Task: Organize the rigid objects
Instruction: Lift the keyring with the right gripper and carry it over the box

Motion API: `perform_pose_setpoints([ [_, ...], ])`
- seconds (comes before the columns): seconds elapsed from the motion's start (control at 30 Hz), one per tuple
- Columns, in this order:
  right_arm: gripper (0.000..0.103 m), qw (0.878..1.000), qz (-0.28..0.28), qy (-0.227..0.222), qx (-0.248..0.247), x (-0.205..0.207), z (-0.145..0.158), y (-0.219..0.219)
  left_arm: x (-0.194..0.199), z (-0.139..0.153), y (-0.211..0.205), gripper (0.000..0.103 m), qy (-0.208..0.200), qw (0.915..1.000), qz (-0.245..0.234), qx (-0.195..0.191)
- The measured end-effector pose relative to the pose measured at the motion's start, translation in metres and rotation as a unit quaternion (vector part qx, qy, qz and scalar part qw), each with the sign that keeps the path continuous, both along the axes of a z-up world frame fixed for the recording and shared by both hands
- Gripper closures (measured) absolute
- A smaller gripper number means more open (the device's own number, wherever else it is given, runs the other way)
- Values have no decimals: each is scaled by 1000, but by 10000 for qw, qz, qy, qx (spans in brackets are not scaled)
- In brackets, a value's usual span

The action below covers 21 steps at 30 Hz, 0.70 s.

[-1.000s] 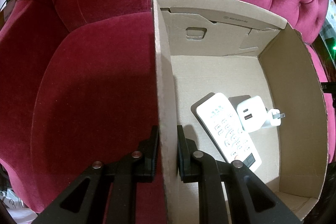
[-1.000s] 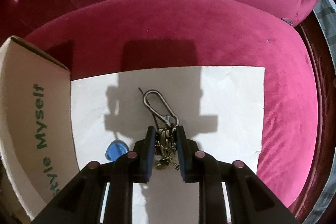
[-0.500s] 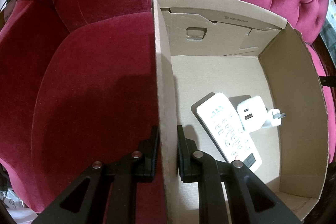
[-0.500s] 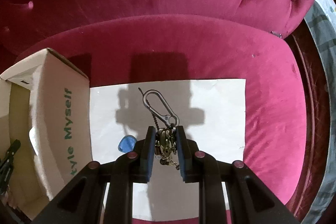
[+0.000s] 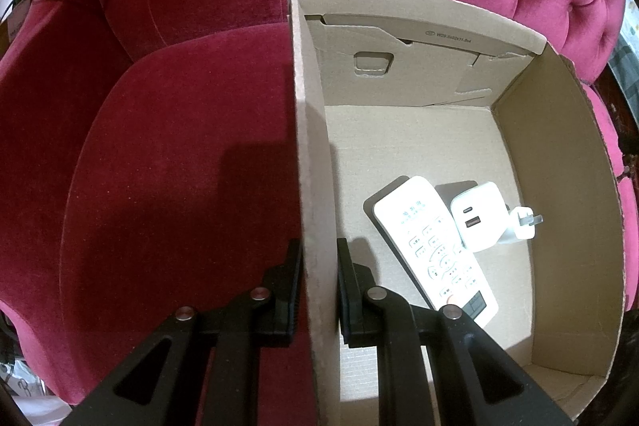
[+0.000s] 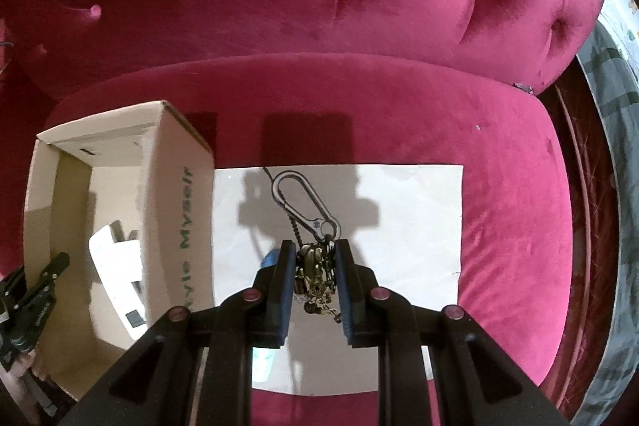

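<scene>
Cardboard box point(image 5: 559, 210) sits on the red sofa point(image 5: 167, 154), its left wall pinched by the left gripper point(image 5: 317, 266); remote point(image 5: 433, 246) and charger point(image 5: 479, 222) lie inside. Rightward, the right gripper point(image 6: 315, 266) clamps a keychain point(image 6: 313, 266) above white paper point(image 6: 415, 218).

So the right tongs point(image 6: 315, 268) came up off the white sheet point(image 6: 399, 226) with the keychain bunch point(image 6: 315, 272) clamped between them, and the carabiner point(image 6: 305, 204) is now dangling out front. The sofa back fills way more of the right view, and the cardboard box point(image 6: 175, 194) slid in from the left, its inside now showing. The blue tag point(image 6: 270, 259) is mostly hidden behind the left finger now.
</scene>
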State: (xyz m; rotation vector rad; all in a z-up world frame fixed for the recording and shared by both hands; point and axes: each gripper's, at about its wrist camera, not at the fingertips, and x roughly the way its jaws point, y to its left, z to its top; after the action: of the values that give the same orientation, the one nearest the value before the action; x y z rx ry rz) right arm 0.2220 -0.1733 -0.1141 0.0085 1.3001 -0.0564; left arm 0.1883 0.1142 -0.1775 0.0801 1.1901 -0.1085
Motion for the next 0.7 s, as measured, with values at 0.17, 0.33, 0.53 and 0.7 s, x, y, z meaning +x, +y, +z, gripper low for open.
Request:
perform_pose_setpoints([
  [0.17,83,9999,124,-72,-13,-3,15,16,0,0,1,86,-2,10000,8,-12],
  [0.33,83,9996,258,-88,42,-6,30,34,0,-1,1,86,2,10000,14,-9],
  [0.53,83,9989,450,-100,89,-11,43,56,0,-1,1,86,2,10000,10,-5],
  [0.7,83,9973,686,-103,245,-15,52,79,0,-1,1,86,2,10000,9,4],
])
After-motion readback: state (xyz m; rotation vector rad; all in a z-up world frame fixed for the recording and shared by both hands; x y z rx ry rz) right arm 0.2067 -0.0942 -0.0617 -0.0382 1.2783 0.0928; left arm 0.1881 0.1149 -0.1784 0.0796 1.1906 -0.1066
